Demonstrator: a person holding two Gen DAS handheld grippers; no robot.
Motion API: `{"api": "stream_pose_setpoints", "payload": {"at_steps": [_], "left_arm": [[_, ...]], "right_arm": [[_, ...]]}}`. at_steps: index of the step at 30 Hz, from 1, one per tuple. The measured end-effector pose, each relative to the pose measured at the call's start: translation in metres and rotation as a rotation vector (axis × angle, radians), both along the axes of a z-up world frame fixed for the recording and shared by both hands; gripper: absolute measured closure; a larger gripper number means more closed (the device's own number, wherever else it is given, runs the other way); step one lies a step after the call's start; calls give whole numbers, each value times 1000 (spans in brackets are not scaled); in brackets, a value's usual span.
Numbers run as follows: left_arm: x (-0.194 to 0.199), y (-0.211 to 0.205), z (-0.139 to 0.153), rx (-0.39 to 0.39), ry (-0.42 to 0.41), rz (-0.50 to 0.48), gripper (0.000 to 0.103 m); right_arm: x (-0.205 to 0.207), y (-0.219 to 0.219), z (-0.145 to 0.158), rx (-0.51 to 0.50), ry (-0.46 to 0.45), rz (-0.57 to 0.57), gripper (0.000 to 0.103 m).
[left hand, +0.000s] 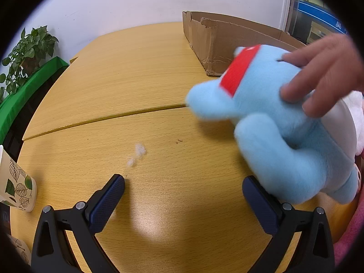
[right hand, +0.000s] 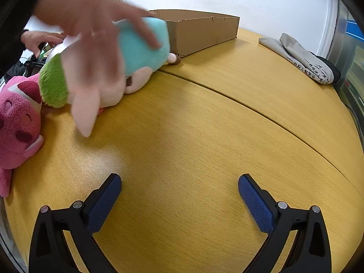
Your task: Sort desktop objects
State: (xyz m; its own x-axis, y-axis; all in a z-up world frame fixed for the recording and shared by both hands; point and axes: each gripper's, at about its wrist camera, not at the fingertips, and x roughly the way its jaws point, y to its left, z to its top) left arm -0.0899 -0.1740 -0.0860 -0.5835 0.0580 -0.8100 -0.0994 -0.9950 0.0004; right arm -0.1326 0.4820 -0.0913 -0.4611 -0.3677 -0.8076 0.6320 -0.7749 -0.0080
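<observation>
In the left wrist view the left tool has its two blue-padded fingers spread wide, nothing between them, low over the wooden tabletop. A light blue plush toy with a red band fills the right of the frame, its lower end just beside the tool's right finger; whether they touch I cannot tell. A bare hand rests on the toy from the upper right. A cardboard box stands behind it at top centre. A small tuft of white fluff lies ahead of the left finger, and a leaf-print paper cup stands at the left edge.

In the right wrist view the right tool is likewise spread and empty. The blue toy, a green-and-cream plush and a pink plush lie at the upper left, well apart from the tool. A folded grey cloth lies at the upper right.
</observation>
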Motion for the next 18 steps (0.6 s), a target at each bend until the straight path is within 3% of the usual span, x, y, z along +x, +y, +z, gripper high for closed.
{"api": "stream_pose_setpoints", "payload": {"at_steps": [18], "left_arm": [[-5, -5, 0, 2, -1, 0, 0]], "right_arm": [[0, 0, 0, 1, 0, 1, 0]]}}
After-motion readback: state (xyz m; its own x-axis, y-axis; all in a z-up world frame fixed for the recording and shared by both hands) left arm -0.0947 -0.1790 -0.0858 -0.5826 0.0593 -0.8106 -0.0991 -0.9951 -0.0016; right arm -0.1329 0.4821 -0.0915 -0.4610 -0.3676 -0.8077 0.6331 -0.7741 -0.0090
